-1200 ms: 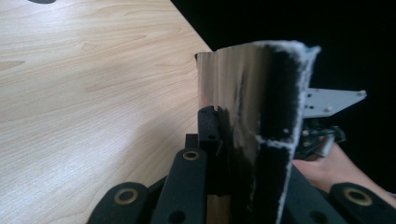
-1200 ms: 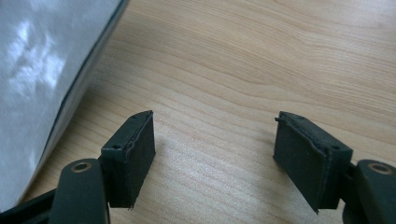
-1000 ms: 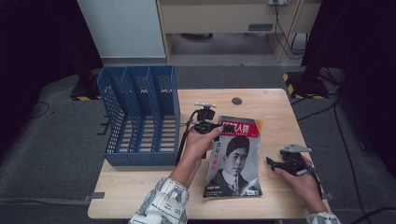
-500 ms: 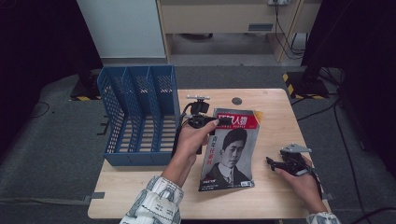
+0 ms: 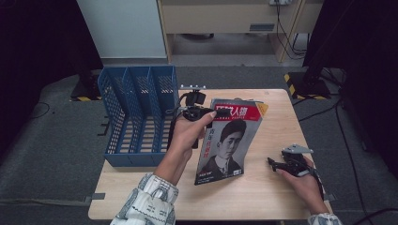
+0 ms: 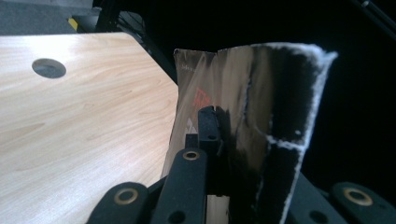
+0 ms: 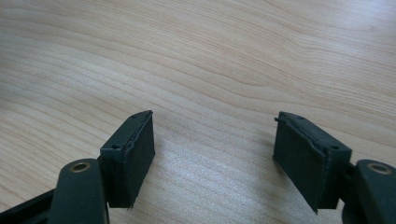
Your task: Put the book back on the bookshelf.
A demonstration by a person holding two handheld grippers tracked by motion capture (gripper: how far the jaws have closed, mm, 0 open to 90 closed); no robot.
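While the left gripper [image 5: 220, 113] pinches the magazine [image 5: 229, 138] at its top edge, near the upper-left corner of the cover, the bottom edge sits on the table [image 5: 263, 197] and the top is lifted and tilted toward the file rack. In the left gripper view the jaws are closed on the magazine [image 6: 243, 126]: pages run up between them, page edges fanning out above and to the right of the jaw tips. Cover faces up in the high view: portrait, red title band along the top.

Blue file rack [image 5: 136, 117] sits just beside the left gripper on its left, three open slots, lying flat on the table's left part. Left hand [image 5: 187, 133] wraps the gripper body; patterned sleeve [image 5: 145, 204] comes in from below.

Right gripper [image 5: 274, 164] rests low on the table, well apart from the magazine, off to the right of its lower corner. Jaws spread wide in the right gripper view [image 7: 212, 154], bare wood grain between them, nothing gripped. Right hand [image 5: 302, 180] behind it; looks like the jaws touch the tabletop, but can't confirm from this angle.

Small dark round hole [image 6: 49, 68] in the table shows ahead and left of the left jaws.
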